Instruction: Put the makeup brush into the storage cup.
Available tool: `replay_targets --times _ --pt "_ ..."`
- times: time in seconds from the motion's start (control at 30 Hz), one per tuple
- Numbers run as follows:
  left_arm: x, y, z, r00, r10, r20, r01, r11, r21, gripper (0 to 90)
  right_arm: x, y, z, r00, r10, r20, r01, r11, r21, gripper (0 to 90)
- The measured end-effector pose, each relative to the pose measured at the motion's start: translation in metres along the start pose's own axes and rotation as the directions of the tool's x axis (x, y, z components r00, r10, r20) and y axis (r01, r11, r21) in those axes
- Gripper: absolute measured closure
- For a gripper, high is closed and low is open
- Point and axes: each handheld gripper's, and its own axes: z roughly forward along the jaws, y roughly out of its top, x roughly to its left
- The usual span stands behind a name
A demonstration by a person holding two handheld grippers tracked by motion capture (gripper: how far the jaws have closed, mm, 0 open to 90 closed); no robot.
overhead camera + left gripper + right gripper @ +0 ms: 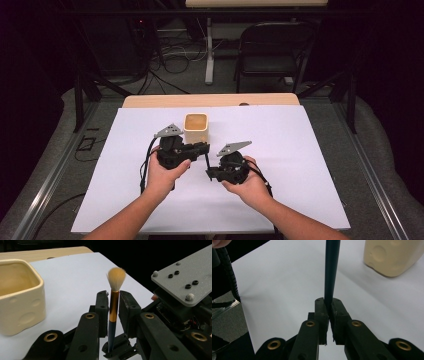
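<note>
A makeup brush [113, 307] with a dark handle, copper ferrule and tan bristles stands upright between the two grippers. My right gripper [328, 301] is shut on the low end of its handle [332, 270]. My left gripper [114, 293] has its pads on either side of the ferrule, one pad against it and a thin gap at the other. In the high view the left gripper [200, 148] sits just in front of a cream square cup [196, 129], with the right gripper [212, 174] close below it. The cup [20, 302] is empty inside.
A white sheet [290, 150] covers the wooden table [210, 100]. The cup [392, 255] stands on it close to the brush. A folding chair [270, 50] and cables lie on the floor beyond the far edge. Both of the person's forearms come in from the bottom.
</note>
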Motion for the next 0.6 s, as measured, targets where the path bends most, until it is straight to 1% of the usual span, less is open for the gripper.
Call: replay_targets --times 0.1,0.27,0.6 --pt "-0.0005 -0.0001 0.0003 1.0 -0.003 0.001 0.003 1.0 0.002 79.2 0.0002 0.0 0.0001 1.0 -0.001 0.001 0.001 1.0 0.002 84.7" --pt "-0.0007 -0.0002 0.001 0.9998 -0.019 -0.002 0.019 0.9998 0.007 82.1 0.0006 -0.0001 0.0006 1.0 0.0 0.0 0.0 1.0 0.0 84.8" --pt "-0.0004 -0.0005 0.0005 0.9998 -0.017 -0.008 0.017 0.9998 0.007 83.4 0.0008 -0.0004 0.0011 1.0 0.003 -0.002 -0.003 1.0 -0.002 84.7"
